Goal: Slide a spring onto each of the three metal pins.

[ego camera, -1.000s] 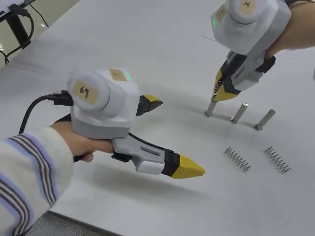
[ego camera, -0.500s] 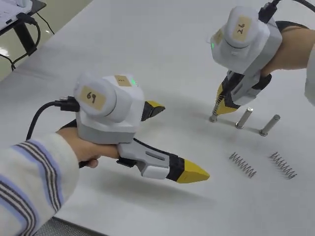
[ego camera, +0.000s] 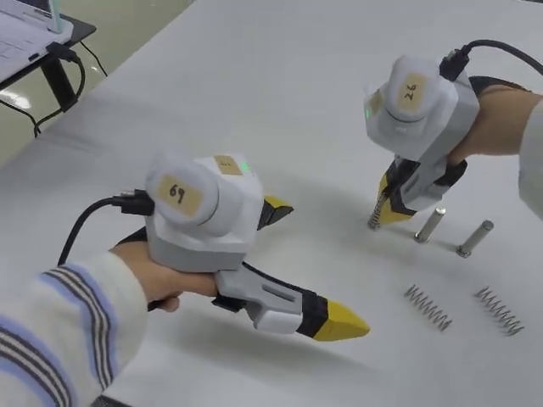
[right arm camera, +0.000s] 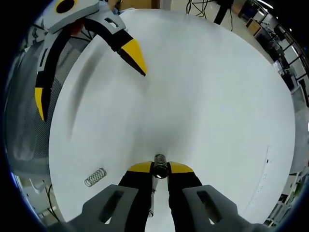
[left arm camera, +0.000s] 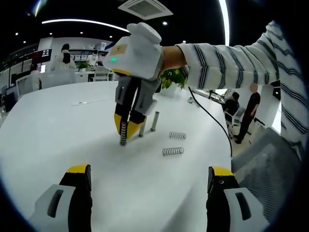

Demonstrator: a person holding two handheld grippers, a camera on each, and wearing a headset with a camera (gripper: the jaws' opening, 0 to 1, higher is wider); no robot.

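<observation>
White tabletop (ego camera: 254, 76) carries everything in the head view. The right gripper (ego camera: 386, 209) points down at it, well in from the left edge. Its jaws are clamped on a coil spring (ego camera: 376, 209) that stands upright with its lower end at the surface. The pin inside the spring cannot be made out. Just to the right, in a row, stand the second pin (ego camera: 430, 224) and the third pin (ego camera: 474, 238), both bare. Nearer the person, a loose spring (ego camera: 427, 307) and the other loose spring (ego camera: 499, 310) lie flat, apart from each other. The left gripper (ego camera: 312, 264) hovers over bare tabletop, its jaws spread wide with nothing between them.

In the left gripper view, the left gripper (left arm camera: 148, 173) shows its yellow-tipped jaws far apart. Beyond them the right gripper (left arm camera: 126, 126) pinches the coil spring (left arm camera: 123, 133), which is vertical on the tabletop (left arm camera: 48, 135). The second pin (left arm camera: 143, 130) and third pin (left arm camera: 154, 121) stand just beside it. The loose spring (left arm camera: 173, 151) and the other loose spring (left arm camera: 177, 135) lie toward the tabletop's right edge.

In the right gripper view, the right gripper (right arm camera: 160, 170) has its jaws pressed against the coil spring (right arm camera: 160, 164), which is seen end-on. A loose spring (right arm camera: 95, 177) lies near the tabletop (right arm camera: 217, 96) edge at the left; I cannot tell which of the two it is. The left gripper (right arm camera: 87, 82) gapes at the upper left.
</observation>
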